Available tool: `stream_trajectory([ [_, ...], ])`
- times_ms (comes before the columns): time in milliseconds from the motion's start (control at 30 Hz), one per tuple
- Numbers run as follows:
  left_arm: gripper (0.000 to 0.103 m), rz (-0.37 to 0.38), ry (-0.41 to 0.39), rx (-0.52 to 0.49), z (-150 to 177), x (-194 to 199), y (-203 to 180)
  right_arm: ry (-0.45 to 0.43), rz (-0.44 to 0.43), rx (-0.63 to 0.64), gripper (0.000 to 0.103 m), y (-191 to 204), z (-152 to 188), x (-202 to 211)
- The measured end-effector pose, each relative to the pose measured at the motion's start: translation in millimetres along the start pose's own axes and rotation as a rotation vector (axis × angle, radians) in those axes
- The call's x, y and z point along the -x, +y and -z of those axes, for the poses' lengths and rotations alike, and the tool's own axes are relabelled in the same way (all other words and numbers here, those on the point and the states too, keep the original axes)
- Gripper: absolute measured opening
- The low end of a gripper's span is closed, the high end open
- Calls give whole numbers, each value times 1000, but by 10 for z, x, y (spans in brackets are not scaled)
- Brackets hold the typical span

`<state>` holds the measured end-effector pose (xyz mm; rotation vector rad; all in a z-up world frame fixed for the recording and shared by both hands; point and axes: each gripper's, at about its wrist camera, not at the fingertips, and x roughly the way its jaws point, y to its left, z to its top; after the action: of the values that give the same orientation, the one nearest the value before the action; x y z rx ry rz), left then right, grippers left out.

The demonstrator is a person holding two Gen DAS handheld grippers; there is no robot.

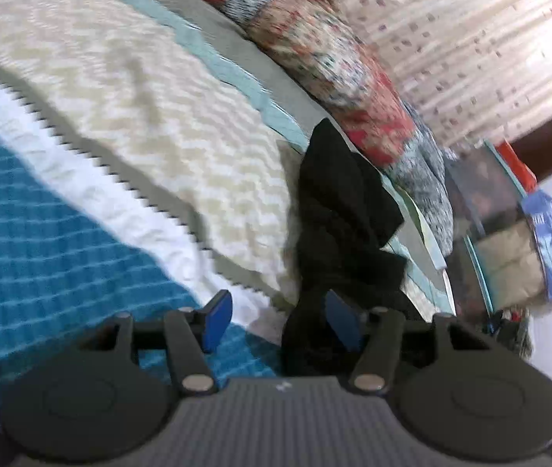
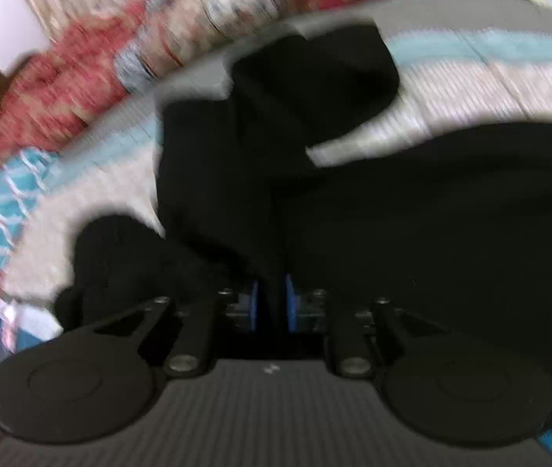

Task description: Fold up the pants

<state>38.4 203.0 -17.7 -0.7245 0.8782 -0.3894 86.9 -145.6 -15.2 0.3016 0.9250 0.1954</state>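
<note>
While clamped on a bunched fold, right gripper (image 2: 272, 307) could drag pants (image 2: 276, 163) crooked; left gripper (image 1: 278, 321) spread wide, nothing pinched, cloth just brushing one pad. Pants heaped twd bed's far edge on patterned bedspread (image 1: 120, 89). Floral quilt (image 1: 334, 62) along that edge, curtain (image 1: 470, 39) behind.

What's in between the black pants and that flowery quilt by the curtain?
In the left wrist view, a strip of the bed cover, grey and light blue, lies between the black pants and the flowery quilt.
</note>
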Motion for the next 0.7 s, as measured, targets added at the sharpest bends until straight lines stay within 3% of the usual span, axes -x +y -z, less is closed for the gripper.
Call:
stream_trajectory([
  [33, 59, -1, 0, -26, -25, -51, -74, -7, 4, 17, 23, 38, -5, 29],
  [100, 70, -13, -4, -64, -58, -136, -203, -51, 13, 46, 40, 131, -79, 128],
  [167, 75, -9, 0, -104, -112, -239, -336, -120, 11, 51, 47, 222, -188, 233],
  [233, 76, 19, 23, -143, -139, -356, -479, -165, 8, 77, 47, 331, -295, 314],
  [333, 87, 48, 53, -222, -95, -558, -702, -209, -21, 132, 47, 543, -445, 379],
  [400, 73, 30, 59, -284, -12, -706, -799, -217, -47, 184, 47, 720, -552, 355],
  [433, 52, 28, 81, -305, 33, -776, -827, -217, -58, 214, 47, 815, -605, 340],
  [467, 38, 41, 113, -315, 77, -834, -841, -216, -74, 253, 47, 960, -654, 314],
  [533, 23, 94, 159, -316, 185, -864, -850, -210, -107, 326, 47, 1100, -719, 274],
  [600, 21, 124, 185, -371, 341, -855, -929, -174, -147, 420, 47, 1319, -772, 191],
  [700, 20, 122, 210, -472, 574, -847, -1045, -25, -170, 548, 46, 1598, -762, -142],
])
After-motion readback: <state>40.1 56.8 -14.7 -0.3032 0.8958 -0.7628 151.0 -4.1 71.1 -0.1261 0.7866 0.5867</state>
